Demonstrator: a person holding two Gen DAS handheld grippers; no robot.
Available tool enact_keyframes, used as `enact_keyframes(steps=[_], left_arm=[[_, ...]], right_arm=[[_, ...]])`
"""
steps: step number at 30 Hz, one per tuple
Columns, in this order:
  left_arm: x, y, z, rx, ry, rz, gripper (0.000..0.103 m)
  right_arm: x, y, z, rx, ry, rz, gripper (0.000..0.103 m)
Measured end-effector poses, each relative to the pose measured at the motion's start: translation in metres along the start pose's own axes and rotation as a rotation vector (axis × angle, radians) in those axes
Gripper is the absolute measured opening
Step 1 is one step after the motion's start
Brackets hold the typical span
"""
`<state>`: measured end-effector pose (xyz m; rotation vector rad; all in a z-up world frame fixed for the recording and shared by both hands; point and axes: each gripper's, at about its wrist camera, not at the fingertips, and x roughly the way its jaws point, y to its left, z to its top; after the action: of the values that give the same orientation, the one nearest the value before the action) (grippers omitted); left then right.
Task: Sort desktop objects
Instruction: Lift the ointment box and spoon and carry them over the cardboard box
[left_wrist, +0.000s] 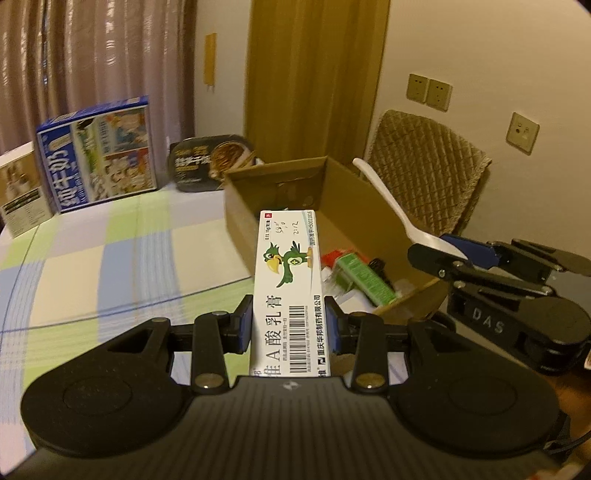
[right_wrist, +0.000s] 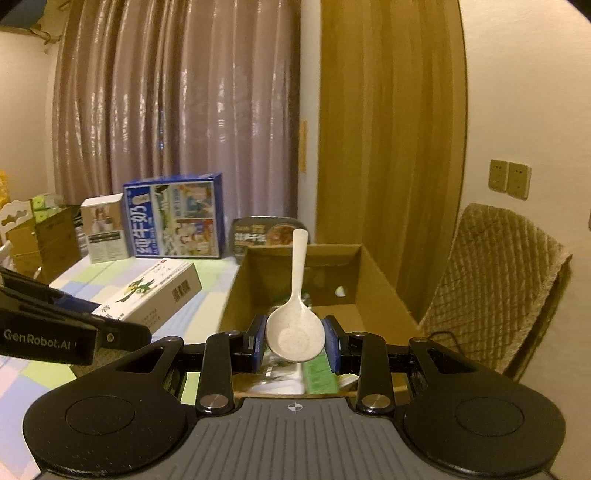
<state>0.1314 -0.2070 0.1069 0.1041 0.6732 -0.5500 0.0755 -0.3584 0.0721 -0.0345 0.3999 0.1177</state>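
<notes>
Far left on my desk the blue milk carton stands upright. My left gripper has its jaws pinching the white ointment box, held above the desk beside the open cardboard box. To the right, my right gripper has jaws clamped on the white spoon, its handle pointing up over that box.

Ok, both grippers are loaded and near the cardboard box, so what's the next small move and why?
Probably carry the right gripper a little further forward over the cardboard box, then release. It is shut on the white spoon, whose bowl already hangs above the box's near edge. The left gripper, shut on the ointment box, sits more to the box's side.
</notes>
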Motion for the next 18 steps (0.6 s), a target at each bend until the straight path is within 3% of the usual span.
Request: enact_keyframes(steps=[18], left_arm=[[0.062, -0.033, 0.031, 0.021, 0.037, -0.058, 0.033]], right_arm=[[0.029, -0.048, -0.002, 0.02, 0.013, -0.036, 0.03]])
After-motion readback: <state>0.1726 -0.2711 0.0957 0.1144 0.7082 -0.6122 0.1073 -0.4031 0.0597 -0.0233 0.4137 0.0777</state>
